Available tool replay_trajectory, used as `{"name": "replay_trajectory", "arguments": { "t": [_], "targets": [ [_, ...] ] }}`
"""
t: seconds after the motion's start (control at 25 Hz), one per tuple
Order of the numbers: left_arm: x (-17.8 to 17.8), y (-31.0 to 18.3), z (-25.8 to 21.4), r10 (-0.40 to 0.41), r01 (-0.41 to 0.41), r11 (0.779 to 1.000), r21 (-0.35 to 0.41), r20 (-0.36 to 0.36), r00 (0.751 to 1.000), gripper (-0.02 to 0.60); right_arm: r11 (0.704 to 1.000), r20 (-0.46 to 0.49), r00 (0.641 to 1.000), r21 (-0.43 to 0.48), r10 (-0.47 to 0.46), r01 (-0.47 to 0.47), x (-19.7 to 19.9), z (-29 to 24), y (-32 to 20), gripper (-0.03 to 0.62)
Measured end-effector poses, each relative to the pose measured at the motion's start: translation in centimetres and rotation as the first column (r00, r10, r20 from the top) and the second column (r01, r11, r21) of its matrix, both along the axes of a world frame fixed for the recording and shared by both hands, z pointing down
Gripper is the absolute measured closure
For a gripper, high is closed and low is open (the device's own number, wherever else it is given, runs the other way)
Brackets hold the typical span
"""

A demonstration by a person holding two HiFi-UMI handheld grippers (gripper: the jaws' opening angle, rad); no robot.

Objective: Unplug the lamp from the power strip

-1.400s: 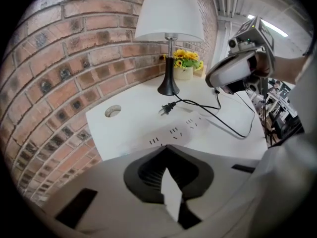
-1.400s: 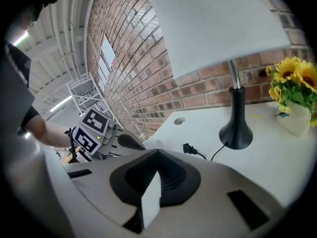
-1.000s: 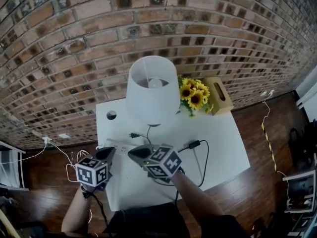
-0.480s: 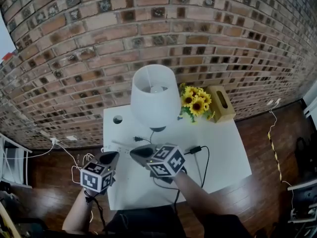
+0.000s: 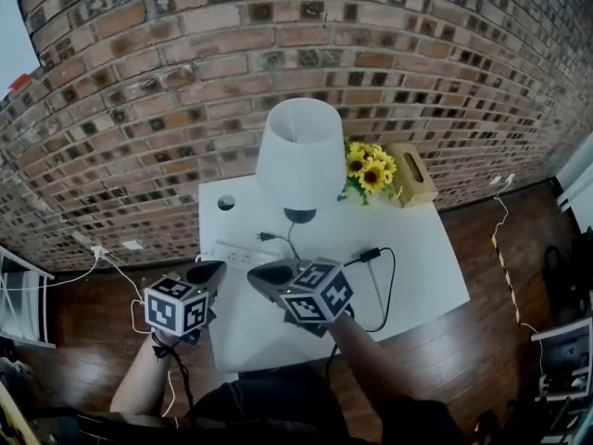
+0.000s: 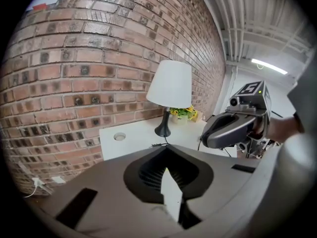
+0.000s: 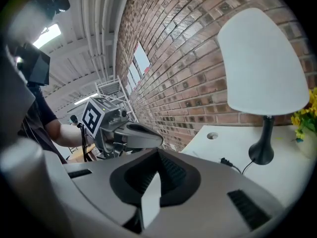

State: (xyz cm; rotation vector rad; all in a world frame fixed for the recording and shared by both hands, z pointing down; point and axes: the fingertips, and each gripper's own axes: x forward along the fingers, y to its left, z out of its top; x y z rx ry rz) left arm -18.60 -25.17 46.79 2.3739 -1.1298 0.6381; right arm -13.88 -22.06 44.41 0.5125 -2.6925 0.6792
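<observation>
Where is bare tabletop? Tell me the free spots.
Free: the right side of the table, between the black cable and the edge, in front of the tissue box. Crowded: the lamp, flowers, and the power strip with the loose plug at left.

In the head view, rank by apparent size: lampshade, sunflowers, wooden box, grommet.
1. Lampshade, largest by far.
2. Sunflowers and wooden box: these look about alike, so they are left unranked.
3. Grommet, smallest.
</observation>
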Motion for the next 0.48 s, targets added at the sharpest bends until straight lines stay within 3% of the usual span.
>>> {"name": "replay_trajectory", "arguments": {
  "t": [0.16,0.48],
  "targets": [
    [-0.3,1.6,0.3,0.106,-0.106,0.994,-0.01,0.014,0.994,0.561,0.999,-0.02,0.998,0.012,0.052,-0.052,-1.2,-0.5,1.2,0.608],
    [0.3,2.8,-0.3,0.227,-0.227,0.974,0.004,-0.041,0.973,0.561,0.984,-0.072,0.981,0.043,0.178,-0.175,-1.6,-1.0,2.9,0.608]
  ]
}}
